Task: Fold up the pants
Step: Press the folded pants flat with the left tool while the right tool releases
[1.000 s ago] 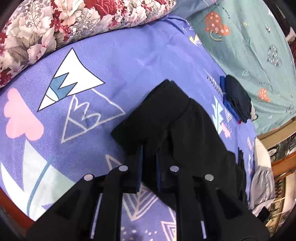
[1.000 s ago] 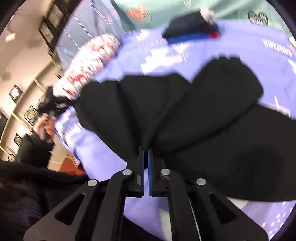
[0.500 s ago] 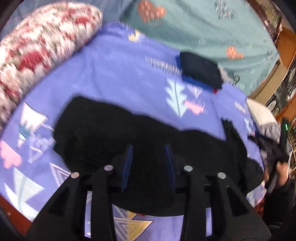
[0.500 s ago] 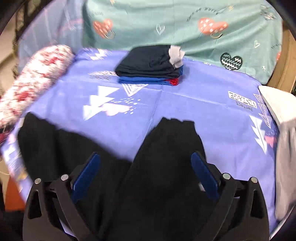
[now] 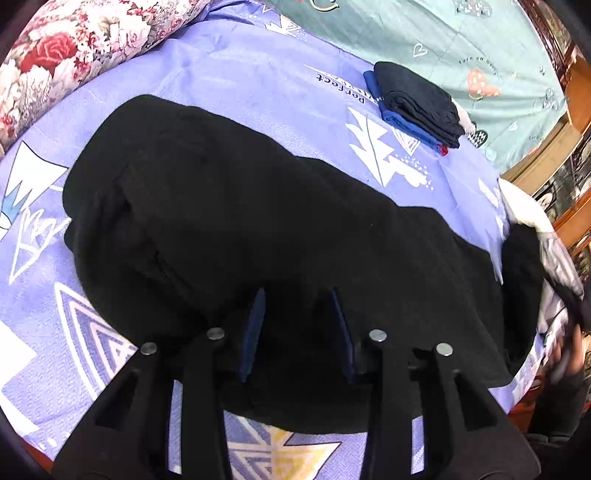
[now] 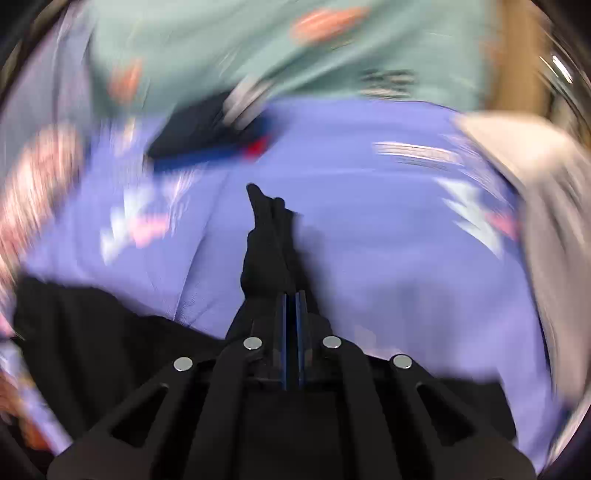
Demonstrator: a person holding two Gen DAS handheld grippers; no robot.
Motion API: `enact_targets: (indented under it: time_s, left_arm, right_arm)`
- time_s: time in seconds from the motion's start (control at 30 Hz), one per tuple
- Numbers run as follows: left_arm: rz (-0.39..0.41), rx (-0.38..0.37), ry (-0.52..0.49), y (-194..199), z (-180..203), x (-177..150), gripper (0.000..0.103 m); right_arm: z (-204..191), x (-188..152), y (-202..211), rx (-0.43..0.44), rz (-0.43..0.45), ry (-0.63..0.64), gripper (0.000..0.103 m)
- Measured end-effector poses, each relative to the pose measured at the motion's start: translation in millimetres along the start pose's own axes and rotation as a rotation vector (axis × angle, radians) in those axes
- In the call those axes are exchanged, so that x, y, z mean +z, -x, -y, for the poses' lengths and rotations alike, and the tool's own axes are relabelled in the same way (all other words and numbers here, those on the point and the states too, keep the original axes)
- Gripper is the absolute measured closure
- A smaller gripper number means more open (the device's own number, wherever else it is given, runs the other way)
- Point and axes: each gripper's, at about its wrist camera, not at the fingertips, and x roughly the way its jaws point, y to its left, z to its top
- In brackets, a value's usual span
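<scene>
Pants (image 5: pixel 258 221) lie spread flat on the purple printed sheet (image 5: pixel 240 74), directly under and ahead of the left gripper (image 5: pixel 297 314). Left jaws stand apart, a clear gap between the blue pads, nothing pinched. Black fabric fills the gap behind them and runs out to both sides of that claw; whether the tips touch the cloth, can't tell.

Right gripper (image 6: pixel 291 306): jaws pressed together, only a thin slit between the blue pads. A narrow bunched ridge of the pants (image 6: pixel 267 240) comes out from between them and sticks out straight ahead of the tips to a point. More black fabric hangs left of and below that claw. Right wrist view is heavily motion-blurred, so detail there is poor.

Beyond the left claw, ahead and to its right: folded stack of dark clothes (image 5: pixel 417 99), navy on top, blue layer under it, a bit of red at the corner. It sits well apart from the pants, near the edge of the teal sheet (image 5: pixel 443 33). Same stack (image 6: pixel 207 136) shows blurred ahead-left of the right claw.

Floral pillow (image 5: pixel 66 51) far ahead-left of the left claw. White and grey cloth pile (image 5: pixel 535 221) off to its right, just past the pants' end.
</scene>
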Motion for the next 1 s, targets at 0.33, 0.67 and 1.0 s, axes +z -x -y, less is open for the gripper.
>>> enact_targets:
  time_s: [0.33,0.67,1.0]
  left_arm:
    - [-0.023,0.0,0.007,-5.4,6.9,6.2,0.055]
    - [-0.044,0.06,-0.033,-0.8,5.8,-1.9,0.061]
    - [0.013,0.089,-0.16,35.9,40.1,-0.3,0.034]
  right_arm:
    - [113.7,-134.1,84.5,0.09,0.028,-0.398,0.096]
    - [134.6,-108.8,45.1,-0.091,-0.096,-0.403,0.089]
    - [21.8,-21.0,90.5,0.148,0.061,-0.077,0.048]
